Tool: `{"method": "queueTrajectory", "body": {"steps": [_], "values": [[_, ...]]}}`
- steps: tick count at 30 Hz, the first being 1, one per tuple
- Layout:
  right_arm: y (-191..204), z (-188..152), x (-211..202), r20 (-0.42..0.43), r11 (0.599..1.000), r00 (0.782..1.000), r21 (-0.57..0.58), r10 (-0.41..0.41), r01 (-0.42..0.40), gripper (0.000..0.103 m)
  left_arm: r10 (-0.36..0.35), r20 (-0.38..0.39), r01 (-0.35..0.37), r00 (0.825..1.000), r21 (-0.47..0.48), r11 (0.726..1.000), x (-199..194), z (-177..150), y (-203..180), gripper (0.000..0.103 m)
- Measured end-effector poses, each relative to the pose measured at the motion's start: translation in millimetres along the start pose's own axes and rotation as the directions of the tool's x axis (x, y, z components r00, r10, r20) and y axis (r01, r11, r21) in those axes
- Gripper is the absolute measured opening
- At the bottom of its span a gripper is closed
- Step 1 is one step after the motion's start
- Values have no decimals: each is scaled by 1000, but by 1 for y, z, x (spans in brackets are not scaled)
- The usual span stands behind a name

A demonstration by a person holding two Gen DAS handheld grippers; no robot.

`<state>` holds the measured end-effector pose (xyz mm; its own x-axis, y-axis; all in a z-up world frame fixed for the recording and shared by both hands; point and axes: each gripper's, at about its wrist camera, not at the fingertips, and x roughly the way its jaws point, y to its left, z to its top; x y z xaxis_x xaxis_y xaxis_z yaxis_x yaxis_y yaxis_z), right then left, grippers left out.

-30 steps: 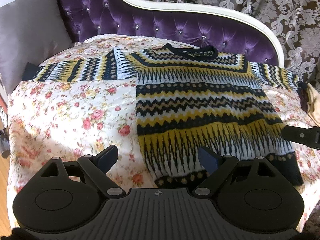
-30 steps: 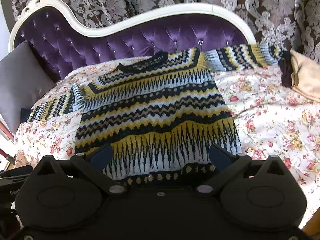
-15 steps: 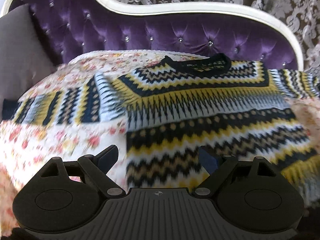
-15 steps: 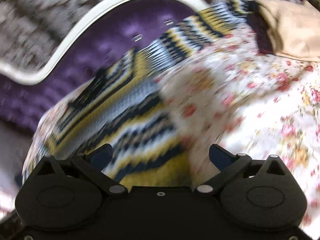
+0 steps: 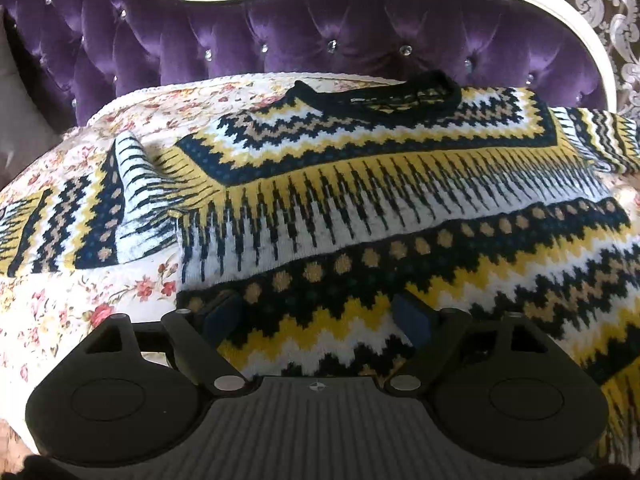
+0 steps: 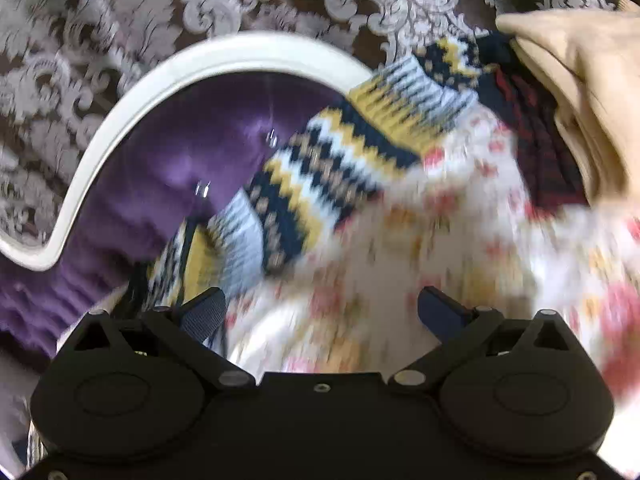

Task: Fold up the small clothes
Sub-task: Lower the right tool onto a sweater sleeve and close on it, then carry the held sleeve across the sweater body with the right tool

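A knitted sweater (image 5: 360, 200) in yellow, navy and white zigzag bands lies flat on a floral bedspread (image 5: 80, 300), collar toward the headboard. In the left wrist view my left gripper (image 5: 316, 314) is open and empty, low over the sweater's left chest, near the armpit of its left sleeve (image 5: 72, 220). In the right wrist view my right gripper (image 6: 324, 310) is open and empty over the bedspread (image 6: 440, 248), just below the sweater's right sleeve (image 6: 344, 168). That view is blurred.
A purple tufted headboard (image 5: 280, 36) with a white frame (image 6: 168, 76) stands behind the bed. A folded beige garment (image 6: 580, 80) over a dark red one (image 6: 548, 152) lies past the right sleeve's cuff. Patterned curtains (image 6: 200, 0) hang behind.
Both grippers have moved forward from the hem toward the shoulders. The left one has closed in on the left chest; the right one has swung right toward the right sleeve.
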<state>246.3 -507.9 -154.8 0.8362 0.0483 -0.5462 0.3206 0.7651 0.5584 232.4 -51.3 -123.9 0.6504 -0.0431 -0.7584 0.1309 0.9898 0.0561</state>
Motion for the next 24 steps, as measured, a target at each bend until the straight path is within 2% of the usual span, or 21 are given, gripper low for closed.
{"method": "queueTrajectory", "body": {"steps": [8, 10, 11, 13, 14, 15, 16, 19, 22, 24], "values": [[-31, 66, 47, 73, 990, 991, 93, -112, 105, 102, -15, 14, 15, 1000, 17, 1000, 3, 1, 3, 90], [-37, 76, 57, 78, 988, 989, 97, -128, 121, 99, -21, 14, 21, 1000, 15, 1000, 4, 0, 4, 91], [-38, 80, 60, 80, 987, 987, 98, -138, 130, 93, -25, 13, 25, 1000, 17, 1000, 4, 0, 5, 91], [-39, 87, 65, 83, 982, 982, 99, -169, 161, 74, -31, 12, 31, 999, 20, 999, 5, 0, 6, 93], [-39, 90, 68, 77, 978, 979, 100, -189, 181, 54, -33, 12, 33, 999, 19, 999, 5, 0, 7, 94], [-42, 93, 71, 68, 975, 977, 107, -203, 195, 27, -36, 11, 36, 999, 21, 999, 6, 0, 7, 94], [-45, 97, 75, 55, 972, 976, 121, -211, 203, 17, -40, 8, 40, 999, 24, 999, 6, 0, 8, 94], [-40, 102, 66, 85, 971, 974, 129, -211, 199, 14, -61, 12, 60, 998, 29, 998, 6, 2, 10, 92], [-5, 109, 41, 163, 982, 969, 23, -187, 185, 14, -53, 32, 53, 998, 10, 999, 4, 2, 15, 88], [31, 112, 21, 209, 986, 969, -75, -133, 152, 12, -48, 35, 48, 998, -3, 999, 2, 2, 19, 88]]}}
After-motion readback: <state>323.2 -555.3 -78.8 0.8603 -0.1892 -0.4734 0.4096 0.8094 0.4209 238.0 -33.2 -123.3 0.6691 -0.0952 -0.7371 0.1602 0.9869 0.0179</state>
